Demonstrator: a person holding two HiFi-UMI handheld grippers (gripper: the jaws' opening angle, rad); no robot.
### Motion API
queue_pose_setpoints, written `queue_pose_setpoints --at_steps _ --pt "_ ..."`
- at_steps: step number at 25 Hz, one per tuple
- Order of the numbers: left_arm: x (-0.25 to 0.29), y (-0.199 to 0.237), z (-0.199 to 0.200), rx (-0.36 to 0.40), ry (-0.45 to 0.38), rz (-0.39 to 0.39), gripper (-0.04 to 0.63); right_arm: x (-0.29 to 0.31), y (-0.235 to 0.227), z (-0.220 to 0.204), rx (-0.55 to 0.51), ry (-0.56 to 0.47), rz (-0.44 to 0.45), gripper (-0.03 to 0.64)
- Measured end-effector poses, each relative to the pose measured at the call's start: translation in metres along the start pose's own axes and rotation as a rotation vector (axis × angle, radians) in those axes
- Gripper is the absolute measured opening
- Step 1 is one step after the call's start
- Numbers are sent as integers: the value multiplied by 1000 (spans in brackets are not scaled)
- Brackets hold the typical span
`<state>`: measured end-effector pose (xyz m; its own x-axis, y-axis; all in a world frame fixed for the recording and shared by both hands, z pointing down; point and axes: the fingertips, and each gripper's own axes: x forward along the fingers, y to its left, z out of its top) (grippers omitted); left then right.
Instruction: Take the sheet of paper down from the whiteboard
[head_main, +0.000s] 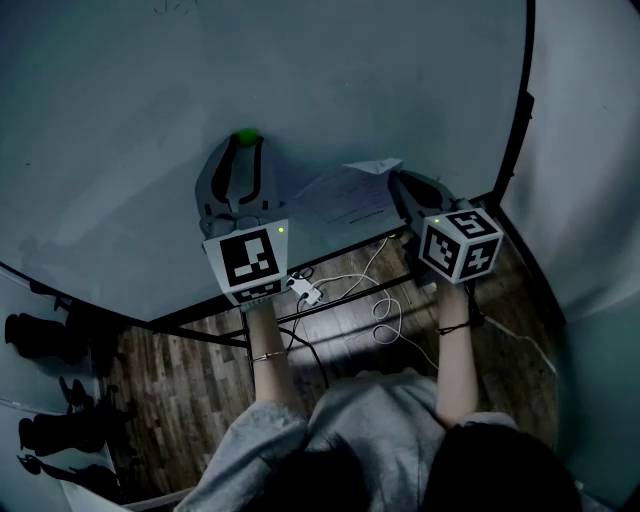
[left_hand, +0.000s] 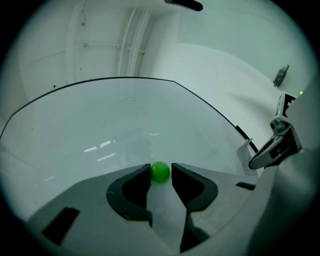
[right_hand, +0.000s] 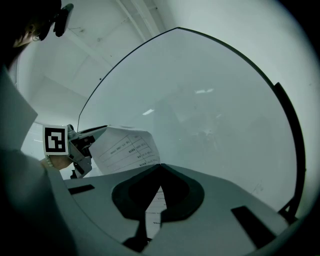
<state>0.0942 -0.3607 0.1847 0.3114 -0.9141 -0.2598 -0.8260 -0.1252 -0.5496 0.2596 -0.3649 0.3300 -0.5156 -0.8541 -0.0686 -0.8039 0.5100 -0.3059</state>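
The sheet of paper (right_hand: 122, 147) sits low on the whiteboard (head_main: 120, 120), close to its bottom edge and toward the right corner. One top corner is peeling off the surface, so it doesn't look flat against the board. The right gripper (right_hand: 160, 167) is clamped shut on the sheet's near edge, and you can see the printed page running down between its jaws.

Off to the left, on a bare bit of board, the left gripper (head_main: 247, 142) is closed on a little green magnet (left_hand: 160, 171), pads pressing both sides of it. The magnet is clear of the paper, though I can't tell if it's touching the board or already lifted off.

So I'd say this is mostly done: the pin is off the sheet, I can't spot any other magnet on it, and the paper is gripped. What's left is pulling the sheet away from the board, plus parking the magnet somewhere.
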Motion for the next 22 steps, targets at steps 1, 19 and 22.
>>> queue_pose_setpoints --at_steps 1,19,22 --pt "-1 -1 0 -10 -2 -7 123 -1 1 0 -1 -1 -1 0" --pt "-54 -19 -51 -259 91 -45 106 -17 14 -8 -90 45 31 0" --pt "-65 -23 -56 -295 107 -53 100 -21 17 -12 -121 62 37 0"
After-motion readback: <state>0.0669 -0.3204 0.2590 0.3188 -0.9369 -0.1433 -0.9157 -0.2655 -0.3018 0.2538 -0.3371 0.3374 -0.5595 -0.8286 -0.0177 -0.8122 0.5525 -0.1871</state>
